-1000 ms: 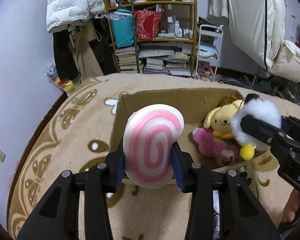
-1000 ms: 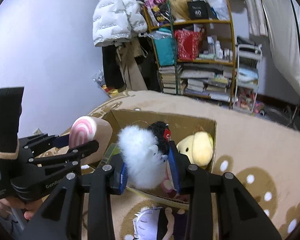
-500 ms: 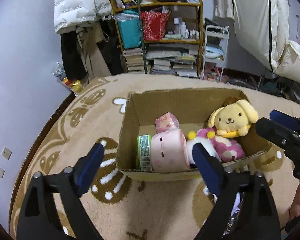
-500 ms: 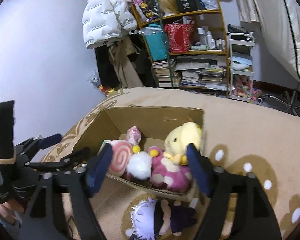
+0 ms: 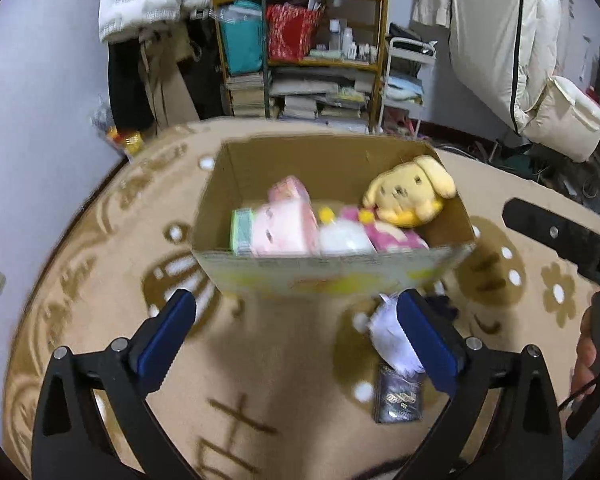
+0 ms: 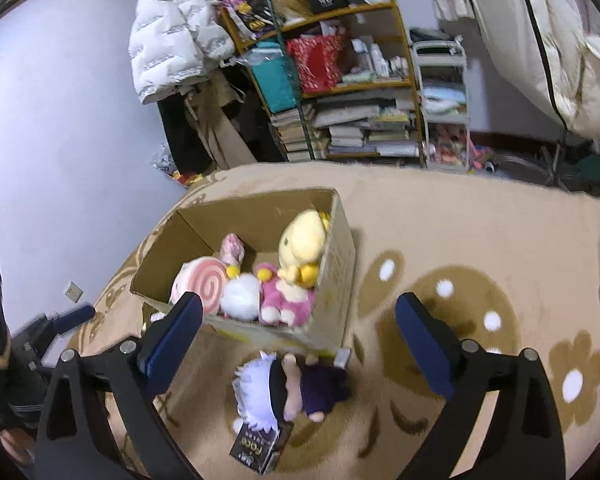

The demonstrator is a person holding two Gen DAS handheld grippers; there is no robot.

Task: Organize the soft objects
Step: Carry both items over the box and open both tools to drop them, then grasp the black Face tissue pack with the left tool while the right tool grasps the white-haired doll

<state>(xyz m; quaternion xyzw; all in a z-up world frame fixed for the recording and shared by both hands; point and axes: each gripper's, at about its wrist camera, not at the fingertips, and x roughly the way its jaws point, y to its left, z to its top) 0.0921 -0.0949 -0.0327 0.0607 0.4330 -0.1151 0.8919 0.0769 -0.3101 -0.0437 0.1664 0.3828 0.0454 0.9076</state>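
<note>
An open cardboard box [image 5: 332, 276] [image 6: 336, 240] stands on the tan rug. In it lie a pink swirl cushion [image 5: 284, 228] [image 6: 202, 284], a white fluffy plush [image 5: 346, 240] [image 6: 242, 296], a pink plush [image 6: 284, 300] and a yellow dog plush [image 5: 410, 192] [image 6: 302, 246]. A white-haired doll in dark clothes [image 6: 288, 384] [image 5: 392, 340] lies on the rug in front of the box, beside a small dark box [image 6: 258, 446] [image 5: 398, 396]. My left gripper [image 5: 296, 340] is open and empty, in front of the box. My right gripper [image 6: 298, 340] is open and empty, above the doll.
Cluttered shelves [image 5: 304, 52] with books and bags stand behind the rug, with a white cart [image 5: 404, 76] beside them. Jackets [image 6: 172, 36] hang at the left. The wall [image 5: 32, 128] borders the rug's left side.
Both grippers opened and let the swirl cushion and the white fluffy plush fall into the box. They have since pulled back and up from the box.
</note>
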